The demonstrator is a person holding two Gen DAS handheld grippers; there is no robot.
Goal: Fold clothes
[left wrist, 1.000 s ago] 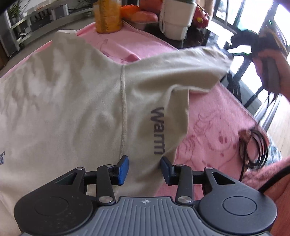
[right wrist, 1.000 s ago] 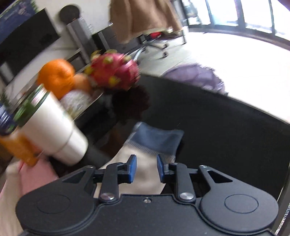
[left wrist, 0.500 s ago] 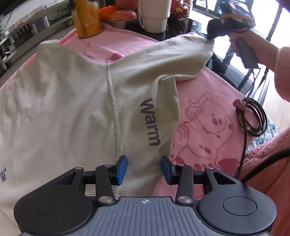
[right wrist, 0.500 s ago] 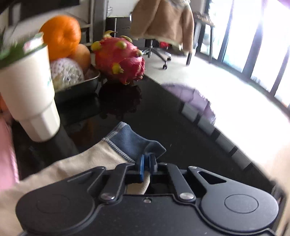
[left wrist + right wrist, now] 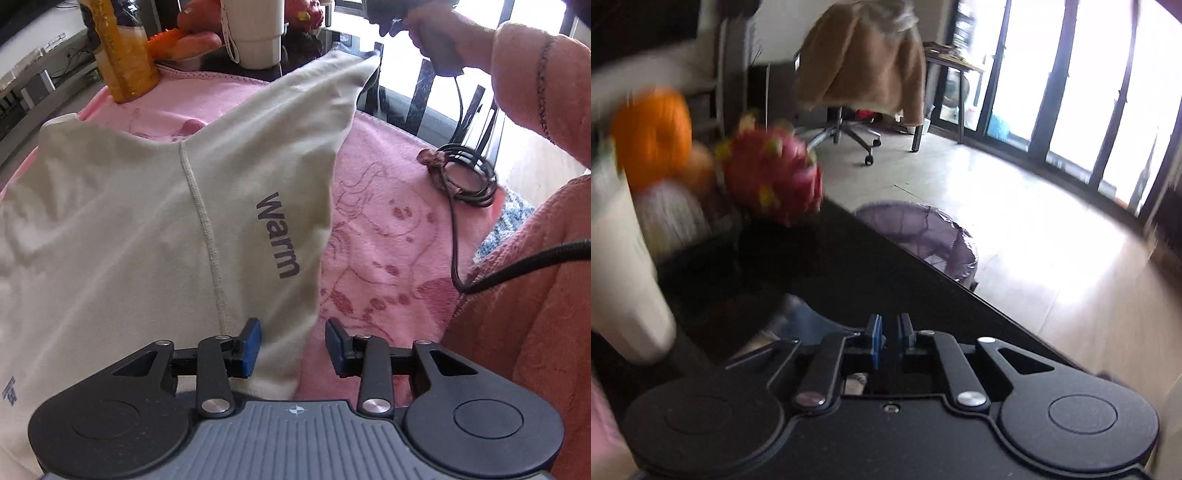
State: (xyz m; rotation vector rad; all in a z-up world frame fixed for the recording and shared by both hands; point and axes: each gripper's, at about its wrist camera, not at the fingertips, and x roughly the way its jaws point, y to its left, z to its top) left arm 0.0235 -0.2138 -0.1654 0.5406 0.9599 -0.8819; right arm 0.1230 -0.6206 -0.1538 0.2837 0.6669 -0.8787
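A beige shirt (image 5: 129, 229) printed "warm" lies on a pink blanket (image 5: 388, 221). My left gripper (image 5: 293, 336) hovers over its near side edge. Its blue pads stand apart with the hem between them, not pressed, and the jaws are closing a little. The shirt's sleeve (image 5: 314, 110) rises off the table toward the hand (image 5: 436, 40) that carries my right gripper. In the right wrist view my right gripper (image 5: 889, 332) stands nearly shut on the sleeve's blue cuff (image 5: 805, 325), and its jaws are easing open slightly. That view is blurred.
An orange bottle (image 5: 125, 55), a white cup (image 5: 255, 33) and a fruit tray with a dragon fruit (image 5: 772, 177) stand at the back on the black table (image 5: 868, 277). A coiled black cable (image 5: 465, 173) lies on the blanket's right. A person's pink sleeve (image 5: 535, 314) fills the right side.
My right gripper closed on the blue cuff and lifted it, so the sleeve now stands raised. The left gripper rolled a little and stayed over the hem.
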